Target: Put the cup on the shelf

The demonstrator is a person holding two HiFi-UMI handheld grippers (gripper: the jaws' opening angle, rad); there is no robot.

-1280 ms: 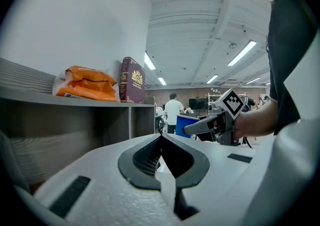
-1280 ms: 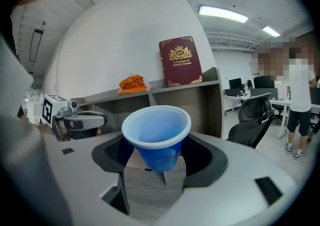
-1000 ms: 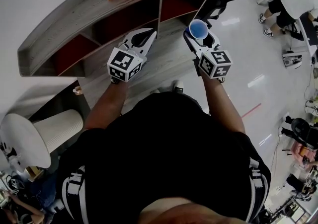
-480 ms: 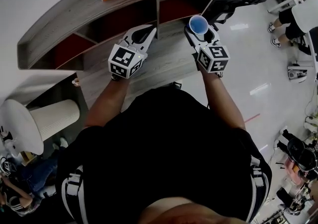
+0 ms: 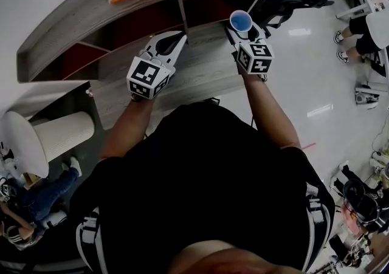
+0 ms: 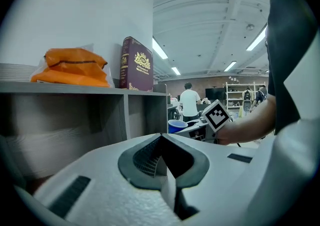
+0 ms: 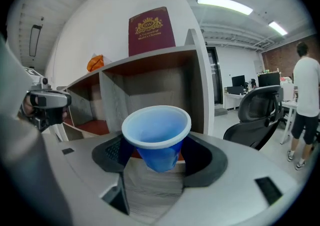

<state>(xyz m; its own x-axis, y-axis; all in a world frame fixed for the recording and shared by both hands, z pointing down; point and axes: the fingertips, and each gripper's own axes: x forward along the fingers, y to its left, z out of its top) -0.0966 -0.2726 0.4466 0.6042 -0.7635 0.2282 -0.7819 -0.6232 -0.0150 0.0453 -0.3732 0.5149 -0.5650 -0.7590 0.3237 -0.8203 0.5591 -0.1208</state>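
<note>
1. The cup point(image 7: 156, 137) is smooth blue plastic, tapered, with a pale rolled rim. The shelf point(image 5: 200, 66) is grey wood-grain board.
2. The right gripper point(image 7: 157, 156) pinches the cup upright by its lower wall. The left gripper point(image 6: 162, 157) has its jaws pressed together (nothing between them).
3. The cup is held before the open end compartment, with an office chair point(image 7: 257, 112) off to the right.
</note>
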